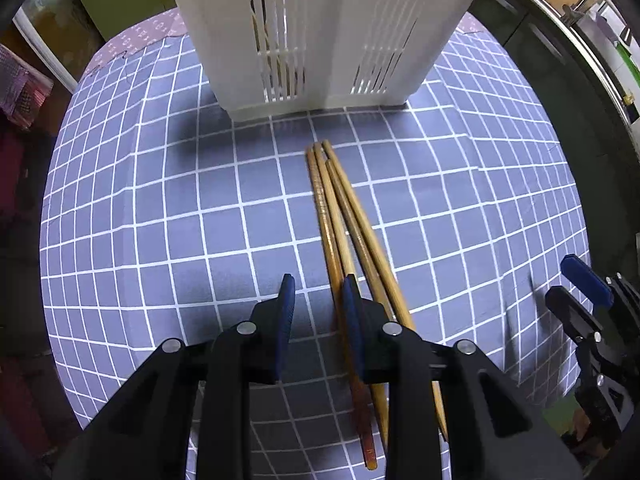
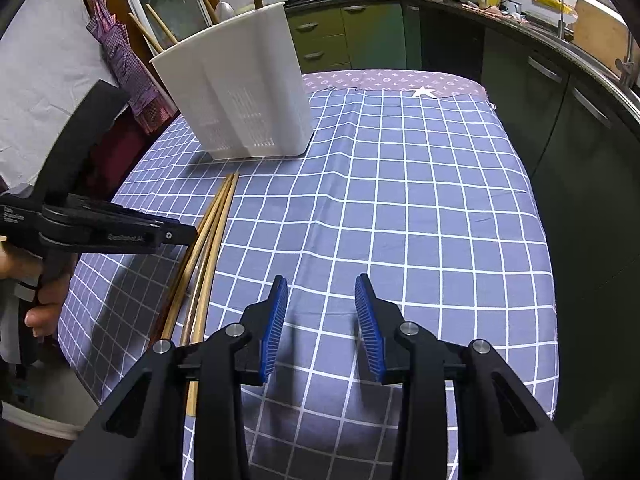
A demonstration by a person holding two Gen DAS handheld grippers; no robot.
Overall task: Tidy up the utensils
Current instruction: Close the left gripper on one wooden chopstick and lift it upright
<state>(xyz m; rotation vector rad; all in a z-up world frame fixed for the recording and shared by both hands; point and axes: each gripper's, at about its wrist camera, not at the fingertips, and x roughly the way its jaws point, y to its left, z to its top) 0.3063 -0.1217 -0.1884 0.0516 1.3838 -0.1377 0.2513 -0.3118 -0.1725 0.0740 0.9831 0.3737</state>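
Left wrist view: the left gripper (image 1: 318, 300) points down at the checked tablecloth (image 1: 160, 220). Its jaws stand narrow with only cloth between them; the right pad touches or covers the wooden chopsticks (image 1: 340, 208), which lie in a bundle running toward 12 o'clock, near the white utensil holder (image 1: 320, 32). The right gripper (image 1: 576, 284) shows at 3 o'clock.

Right wrist view: the right gripper (image 2: 321, 316) is opening, nothing between the blue pads. The chopsticks (image 2: 212, 232) lie at 10 o'clock, the holder (image 2: 240, 88) at 11 o'clock. Small white lettering on the left gripper's (image 2: 120, 228) body is too blurred to read. A hand (image 2: 36, 292) holds it.
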